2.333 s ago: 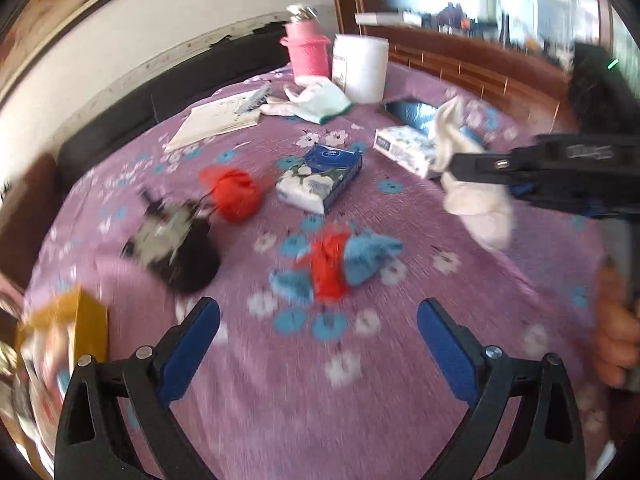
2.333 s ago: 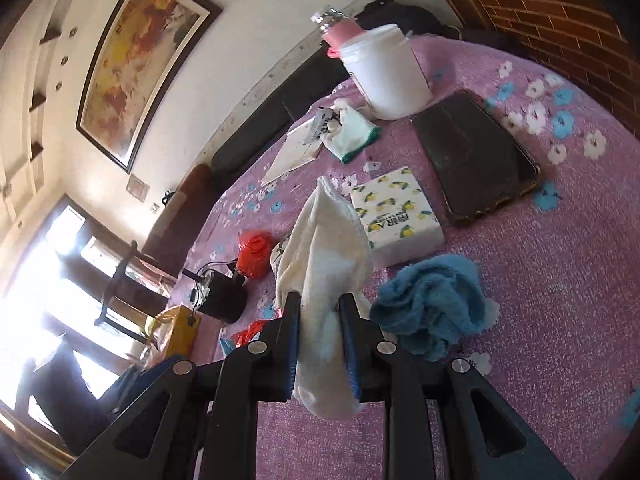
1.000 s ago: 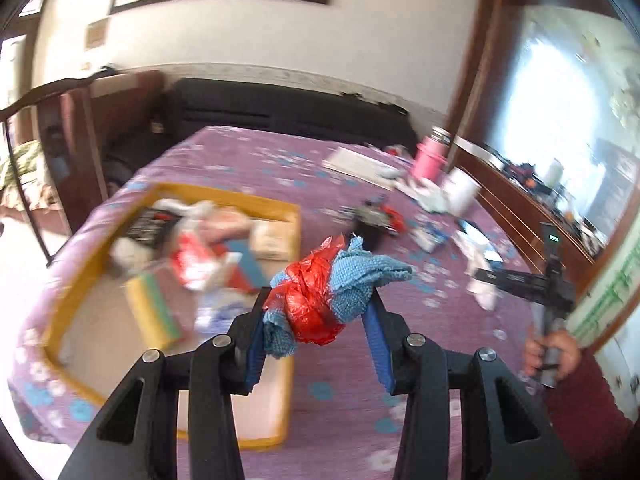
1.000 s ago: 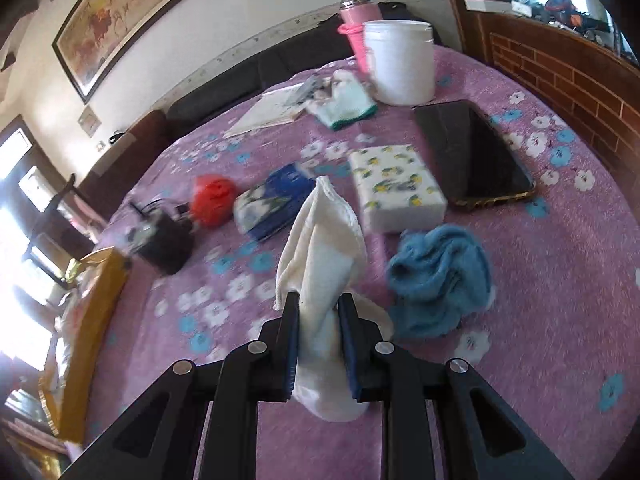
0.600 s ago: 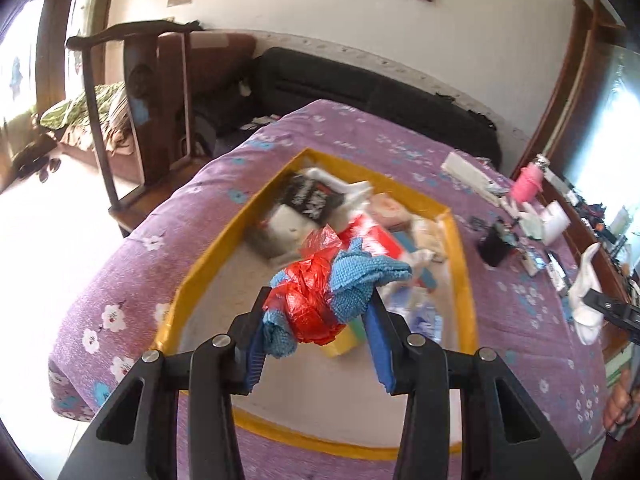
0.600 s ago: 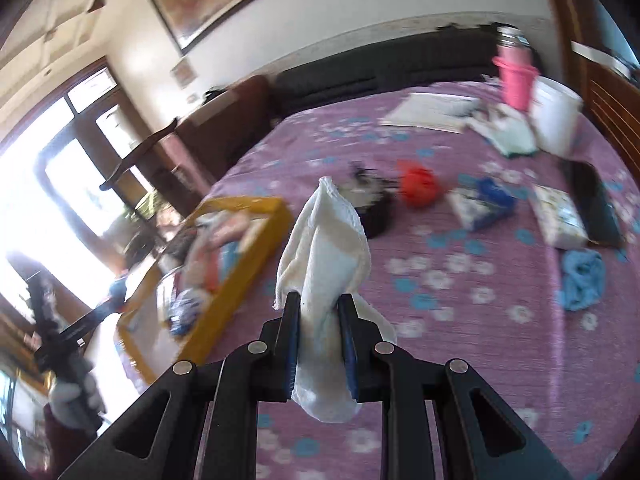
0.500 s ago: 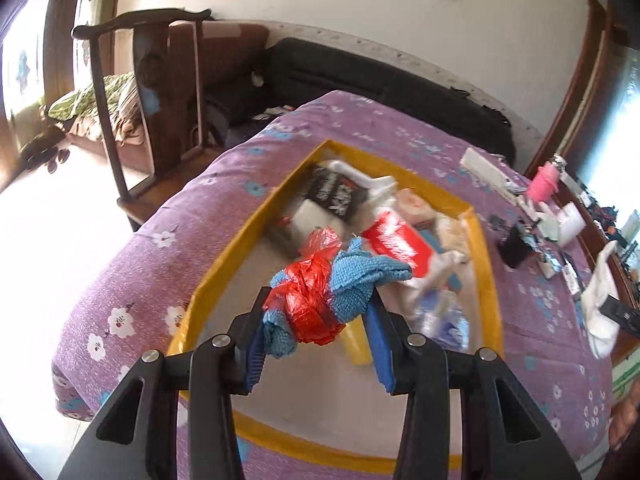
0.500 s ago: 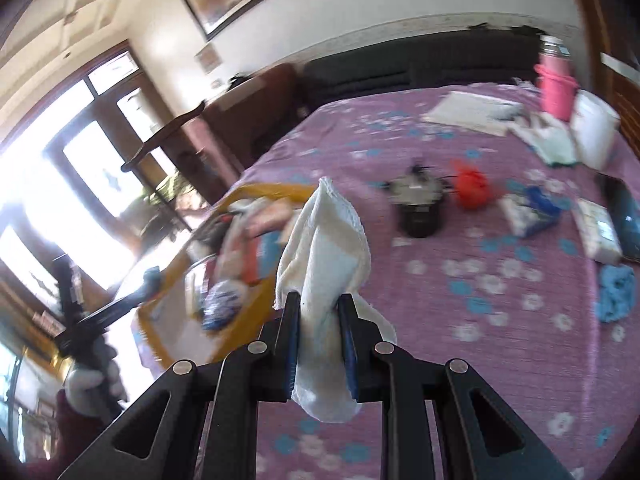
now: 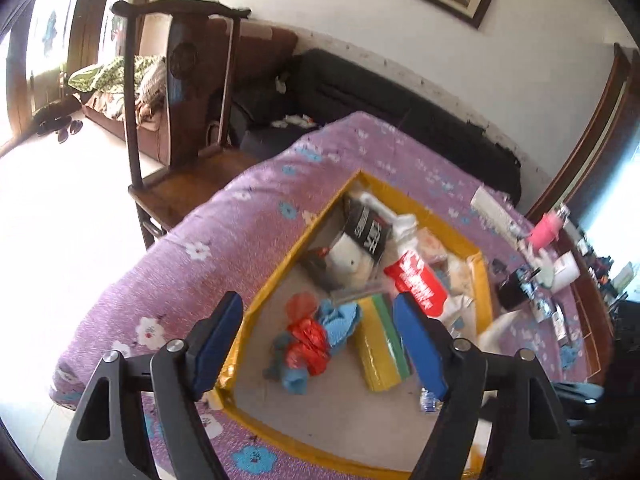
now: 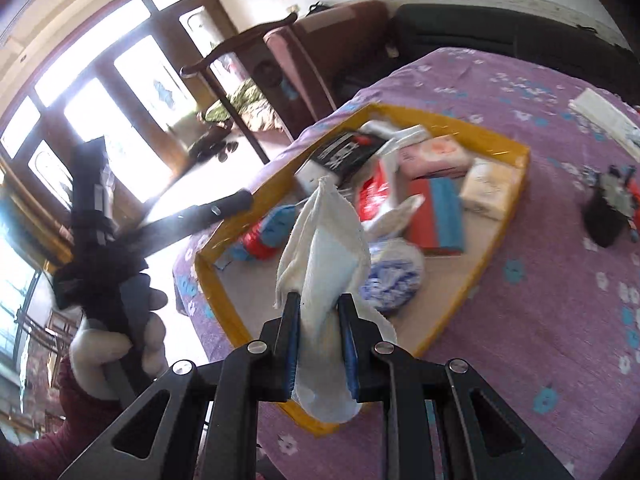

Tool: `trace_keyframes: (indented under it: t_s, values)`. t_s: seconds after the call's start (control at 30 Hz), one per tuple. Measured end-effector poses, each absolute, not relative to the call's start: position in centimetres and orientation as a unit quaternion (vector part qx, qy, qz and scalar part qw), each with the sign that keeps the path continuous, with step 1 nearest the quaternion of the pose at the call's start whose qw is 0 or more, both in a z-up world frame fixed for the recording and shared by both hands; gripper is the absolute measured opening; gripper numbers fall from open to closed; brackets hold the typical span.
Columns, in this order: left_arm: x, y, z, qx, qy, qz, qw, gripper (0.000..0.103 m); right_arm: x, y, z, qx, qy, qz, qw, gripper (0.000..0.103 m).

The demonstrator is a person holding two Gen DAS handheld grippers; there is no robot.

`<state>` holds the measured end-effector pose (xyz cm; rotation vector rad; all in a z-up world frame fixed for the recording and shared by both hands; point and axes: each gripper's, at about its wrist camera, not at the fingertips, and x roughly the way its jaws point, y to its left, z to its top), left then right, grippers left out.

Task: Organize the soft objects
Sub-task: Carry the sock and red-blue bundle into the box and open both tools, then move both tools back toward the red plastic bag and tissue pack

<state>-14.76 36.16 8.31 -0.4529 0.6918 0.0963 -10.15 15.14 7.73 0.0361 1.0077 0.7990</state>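
Yellow tray: red/blue bundle, sponge, pkts inside. Left gripper fingers apart; right gripper clamps white cloth.

The tray sat on the bench, directly ahead of the left gripper and its parted jaws. Between those jaws, in the near part of the tray, lay the cloth bundle; the sponge block lay just beside it toward the right-hand jaw. Packets were piled in the tray's far half. A chair stood beyond the bench's left edge. In the right wrist view, the white cloth stood up between the right gripper's jaws, above the tray's near edge, with a patterned bag behind it inside the tray.
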Motion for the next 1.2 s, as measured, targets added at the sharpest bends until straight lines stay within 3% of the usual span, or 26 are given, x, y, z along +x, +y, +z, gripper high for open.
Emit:
trace_keyframes:
  t_s: [0.37, 0.43, 0.6, 0.7, 0.9, 1.2]
  values:
    - [-19.4, 37.9, 9.6, -0.237, 0.287, 0.082, 0.925, 0.082, -7.5, 24.4, 3.1, -0.043, 0.542, 0.369, 0.754, 0.024]
    - [-19.6, 37.9, 9.7, -0.236, 0.286, 0.086, 0.925, 0.082, -7.3, 24.6, 3.3, -0.052, 0.533, 0.363, 0.762, 0.03]
    - [-19.3, 36.6, 9.9, -0.209, 0.29, 0.09, 0.93, 0.083, -8.9, 21.3, 7.1, -0.031, 0.478, 0.379, 0.792, 0.073]
    - [-19.0, 35.1, 9.9, -0.197, 0.294, 0.08, 0.932, 0.083, -10.0, 17.1, 9.6, -0.015, 0.436, 0.365, 0.822, 0.081]
    - [-17.6, 29.6, 9.9, -0.134, 0.321, 0.049, 0.936, 0.083, -11.8, 8.0, 10.0, -0.006, 0.392, 0.281, 0.876, 0.083]
    - [-15.8, 20.3, 9.9, -0.038, 0.356, -0.005, 0.934, 0.083, -12.0, -5.1, 7.2, 0.079, 0.402, 0.19, 0.892, 0.083]
